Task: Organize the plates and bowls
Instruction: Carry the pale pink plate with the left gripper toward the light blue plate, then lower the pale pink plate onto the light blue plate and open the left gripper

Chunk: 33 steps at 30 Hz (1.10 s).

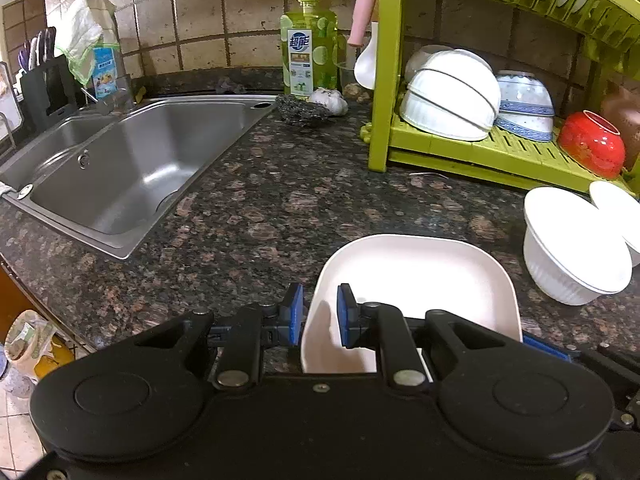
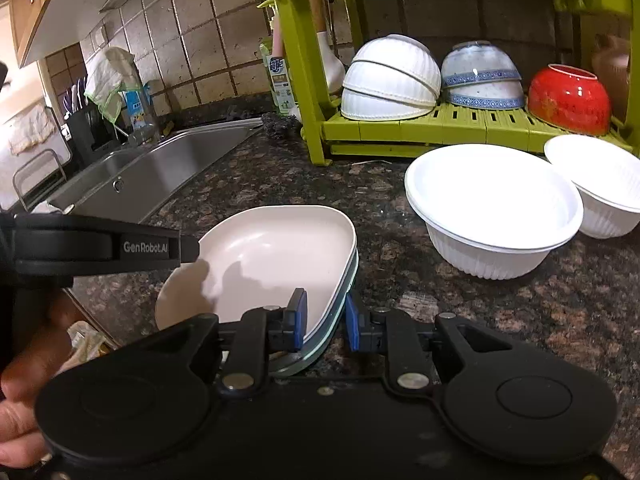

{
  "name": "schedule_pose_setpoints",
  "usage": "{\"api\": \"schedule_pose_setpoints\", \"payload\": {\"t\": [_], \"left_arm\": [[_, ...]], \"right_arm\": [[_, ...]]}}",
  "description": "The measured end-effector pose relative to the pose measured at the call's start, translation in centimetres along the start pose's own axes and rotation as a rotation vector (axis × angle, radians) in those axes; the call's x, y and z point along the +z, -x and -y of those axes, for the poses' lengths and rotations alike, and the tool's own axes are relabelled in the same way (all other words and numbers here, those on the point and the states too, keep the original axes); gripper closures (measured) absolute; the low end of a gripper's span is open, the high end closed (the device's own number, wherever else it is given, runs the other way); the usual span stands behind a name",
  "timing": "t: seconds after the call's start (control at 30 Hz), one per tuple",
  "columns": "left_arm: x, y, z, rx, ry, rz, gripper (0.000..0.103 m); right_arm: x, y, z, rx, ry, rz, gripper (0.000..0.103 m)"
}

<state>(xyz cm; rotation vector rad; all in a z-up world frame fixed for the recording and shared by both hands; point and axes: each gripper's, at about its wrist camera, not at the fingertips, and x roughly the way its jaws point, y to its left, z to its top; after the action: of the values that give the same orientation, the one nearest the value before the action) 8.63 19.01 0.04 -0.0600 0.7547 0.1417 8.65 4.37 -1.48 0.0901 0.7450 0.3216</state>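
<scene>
Straddling opposite rims of the pink plate (image 2: 260,256), left gripper (image 1: 320,314) and right gripper (image 2: 326,320) are both sitting released, clamping nothing. Plate is resting near-centre on the countertop (image 1: 248,208). Risk: uneven closing is likely tipping it onto the white bowl (image 2: 492,208) at right.

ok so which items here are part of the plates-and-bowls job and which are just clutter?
Job items:
- pale pink square plate, atop a green-edged plate
- white ribbed bowls on the counter
- green plastic dish rack with upturned white, blue-patterned and red bowls

Clutter:
- green dish soap bottle
- steel scourer
- garlic bulb
- stainless sink
- black knife block
</scene>
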Motion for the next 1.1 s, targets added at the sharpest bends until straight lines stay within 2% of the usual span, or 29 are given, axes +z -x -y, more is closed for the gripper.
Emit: {"api": "schedule_pose_setpoints", "payload": {"t": [0.37, 0.63, 0.9, 1.1], "left_arm": [[0.1, 1.1, 0.3, -0.013, 0.024, 0.015, 0.079], [0.1, 1.7, 2.2, -0.029, -0.001, 0.029, 0.079], [0.1, 2.3, 5.1, -0.066, -0.039, 0.050, 0.079], [0.0, 2.4, 7.8, -0.081, -0.083, 0.052, 0.078]], "right_arm": [[0.4, 2.4, 0.4, 0.021, -0.012, 0.076, 0.080], [0.1, 5.5, 1.4, 0.008, 0.023, 0.149, 0.080], [-0.3, 9.1, 4.8, -0.024, -0.008, 0.209, 0.080], [-0.5, 11.5, 8.3, -0.080, -0.069, 0.241, 0.080]]}}
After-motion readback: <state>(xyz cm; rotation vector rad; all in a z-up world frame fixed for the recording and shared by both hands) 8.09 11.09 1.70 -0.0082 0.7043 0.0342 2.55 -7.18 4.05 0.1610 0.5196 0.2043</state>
